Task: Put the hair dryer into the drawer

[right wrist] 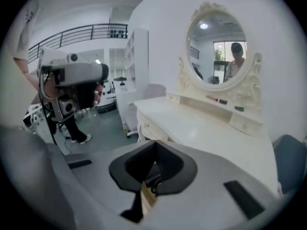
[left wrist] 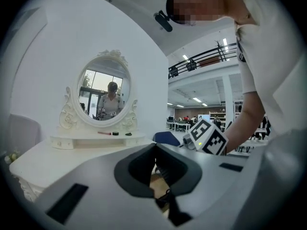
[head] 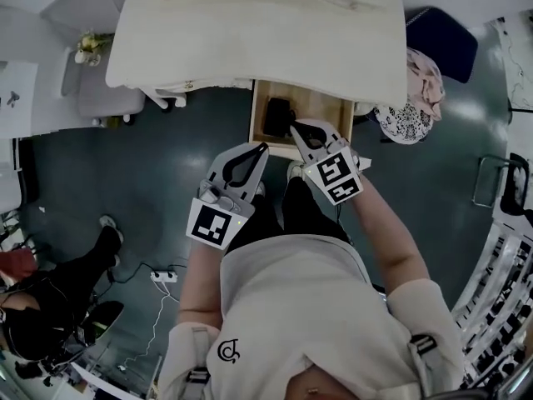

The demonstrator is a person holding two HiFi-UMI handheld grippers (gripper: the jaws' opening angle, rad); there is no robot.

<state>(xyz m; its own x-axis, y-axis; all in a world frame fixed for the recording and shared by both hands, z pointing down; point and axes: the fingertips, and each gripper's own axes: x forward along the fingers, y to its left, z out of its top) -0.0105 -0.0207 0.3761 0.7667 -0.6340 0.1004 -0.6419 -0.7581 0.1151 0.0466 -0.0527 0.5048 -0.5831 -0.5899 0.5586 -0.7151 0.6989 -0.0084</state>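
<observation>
Logged the black plastic hair dryer (head: 278, 113) already lying inside the pulled-out pale wooden drawer (head: 325, 107), toward its left end. Judged the placing done, with only the shutting of the drawer perhaps left.

Read the left gripper (head: 263, 147) as pressed together at the tips with nothing pinched. Glimpsed only wood and a bit of black cord through its loop in the left gripper view. Read the right gripper (head: 293, 126) likewise as pressed together and empty. Placed it over the drawer's front part in the head view, beside the dryer and apart from it. Held both clear of the drawer, probably to avoid snagging the cord or knocking the bench.

Noted around:
- cream-white ornate bench (head: 250, 32) overhanging the drawer's back, so reach from the front only
- oval mirror in a carved white frame (left wrist: 104, 96), with small cosmetics (left wrist: 113, 133) on its shelf
- dark blue chair (head: 441, 36) and flowery bundle of cloth (head: 412, 111) to the right
- white padded seat (head: 104, 98) to the left
- white power strip (head: 164, 276) on the dark green floor
- seated person in dark clothes (head: 50, 307), well off at lower left

Saw nothing between grippers and drawer front. Worth minding the wearer's own legs, just before the drawer, when pushing it in.
</observation>
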